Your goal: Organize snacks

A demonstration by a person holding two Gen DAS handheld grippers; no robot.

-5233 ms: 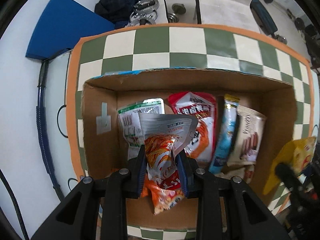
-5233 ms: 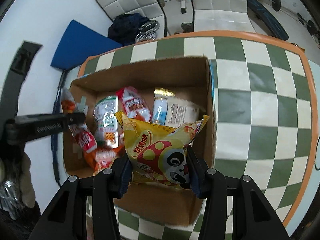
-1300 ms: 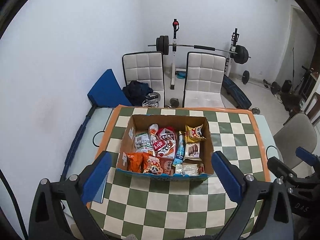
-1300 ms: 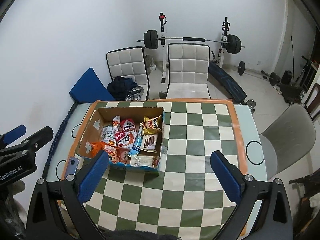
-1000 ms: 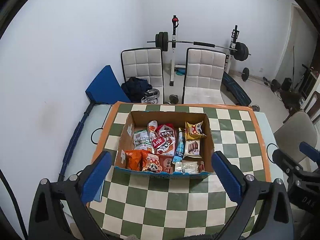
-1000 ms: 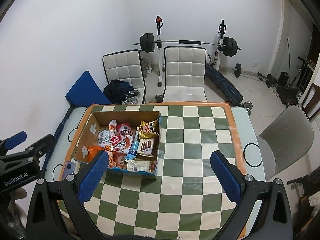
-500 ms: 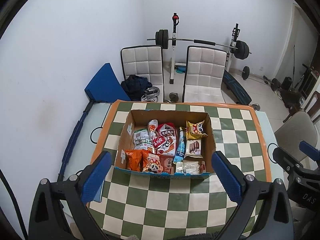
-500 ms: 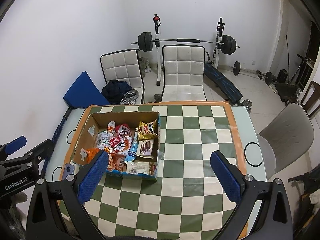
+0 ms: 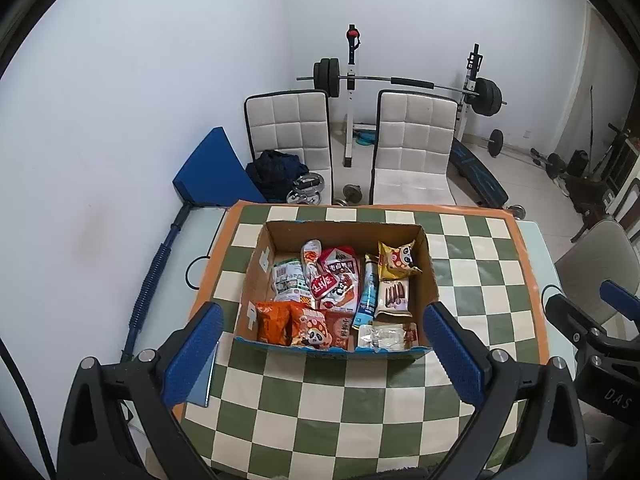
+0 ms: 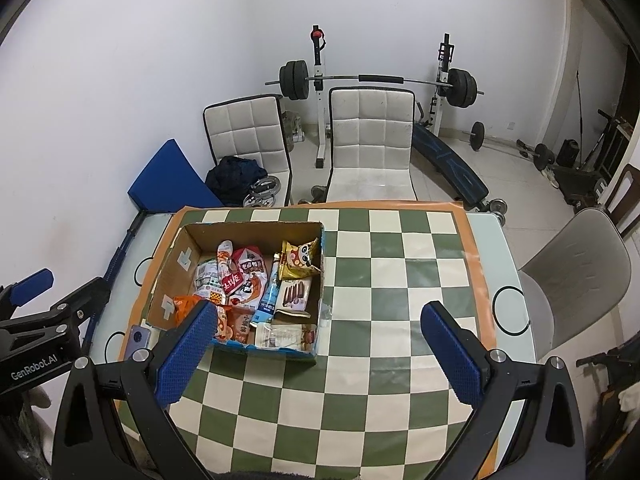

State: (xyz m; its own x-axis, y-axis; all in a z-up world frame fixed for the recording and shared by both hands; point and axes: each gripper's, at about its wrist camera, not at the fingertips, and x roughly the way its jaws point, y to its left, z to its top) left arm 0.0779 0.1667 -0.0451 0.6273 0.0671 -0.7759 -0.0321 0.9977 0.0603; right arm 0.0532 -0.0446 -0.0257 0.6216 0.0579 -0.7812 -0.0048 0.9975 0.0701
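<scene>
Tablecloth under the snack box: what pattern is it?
Green and cream checks with an orange border on the tablecloth, clearest in the right wrist view.

Each tool is a black plastic frame with silver screws, and its fingers carry ribbed blue pads: left tool [image 9: 326, 346], right tool [image 10: 320, 348]. White "GenRobot.AI" lettering marks the left tool's side in the right wrist view. "DAS" shows on the right tool's side in the left wrist view.

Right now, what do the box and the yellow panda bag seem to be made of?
Box: brown corrugated cardboard, matte, with a ragged cut rim and tape patches on the wall. Yellow panda bag: probably plastic or foil film, glossy, crinkled, with sealed edges.
</scene>
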